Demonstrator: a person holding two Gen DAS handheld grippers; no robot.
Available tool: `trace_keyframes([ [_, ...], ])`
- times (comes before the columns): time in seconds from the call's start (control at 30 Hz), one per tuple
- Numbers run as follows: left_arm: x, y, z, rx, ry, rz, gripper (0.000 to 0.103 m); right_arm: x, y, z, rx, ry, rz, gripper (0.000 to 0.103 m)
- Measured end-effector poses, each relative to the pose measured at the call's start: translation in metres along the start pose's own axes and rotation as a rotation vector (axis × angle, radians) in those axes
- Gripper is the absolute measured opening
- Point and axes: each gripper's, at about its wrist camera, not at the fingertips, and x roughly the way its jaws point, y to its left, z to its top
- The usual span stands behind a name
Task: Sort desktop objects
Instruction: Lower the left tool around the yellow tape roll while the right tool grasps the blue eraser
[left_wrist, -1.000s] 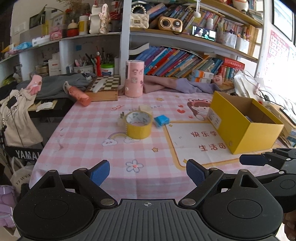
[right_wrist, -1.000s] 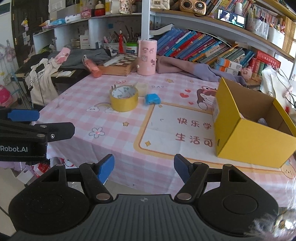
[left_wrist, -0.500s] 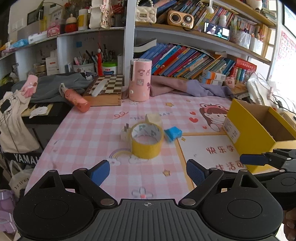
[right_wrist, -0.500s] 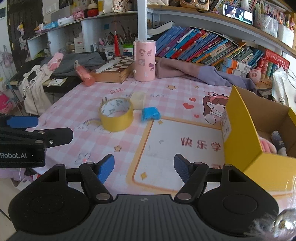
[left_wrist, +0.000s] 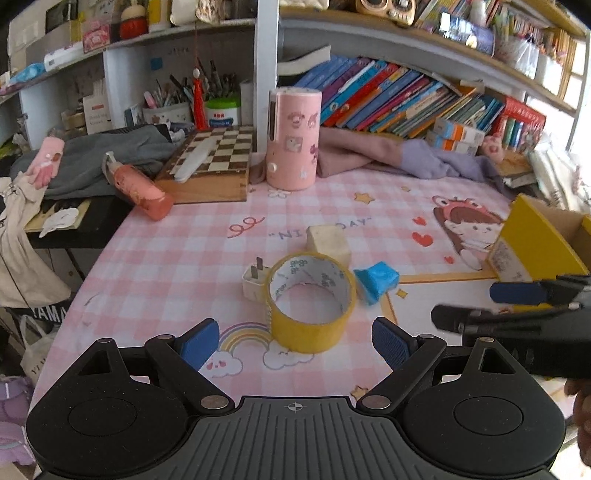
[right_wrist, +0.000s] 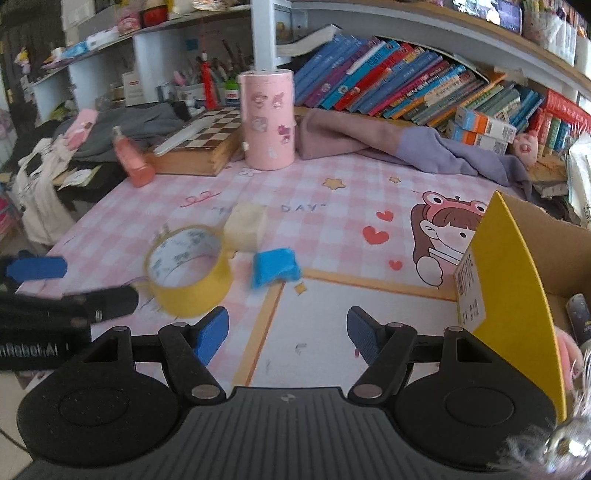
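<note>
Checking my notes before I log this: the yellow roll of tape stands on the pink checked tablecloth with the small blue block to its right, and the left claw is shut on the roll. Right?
Not quite. The left claw is open and empty, short of the yellow roll of tape, as the left wrist view shows. The rest holds: the roll is on the pink checked tablecloth with the small blue block to its right.

The yellow box is cut off at the left-wrist frame's right edge. In the right-wrist view, the tape roll and blue block are blurred.
</note>
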Motion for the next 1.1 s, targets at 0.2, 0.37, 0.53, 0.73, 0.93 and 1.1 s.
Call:
trace_keyframes([
  [0.2,0.032,-0.002,0.005,0.007,0.037,0.005,0.092,0.037,-0.011,0.021,0.053,0.049,0.015,0.066],
  [0.37,0.047,-0.005,0.008,0.02,0.066,-0.014,0.092,0.067,-0.014,0.036,0.03,0.091,0.048,0.066],
  [0.53,0.057,-0.007,0.01,0.034,0.085,-0.02,0.092,0.094,-0.014,0.047,-0.009,0.132,0.08,0.066],
  [0.73,0.066,-0.008,0.011,0.033,0.099,-0.016,0.092,0.12,-0.01,0.05,-0.059,0.185,0.102,0.061],
  [0.93,0.078,-0.007,0.014,0.032,0.102,-0.007,0.093,0.129,-0.007,0.051,-0.088,0.199,0.111,0.048],
  [1.1,0.088,-0.009,0.017,0.045,0.098,-0.009,0.093,0.13,-0.012,0.054,-0.075,0.187,0.105,0.042],
])
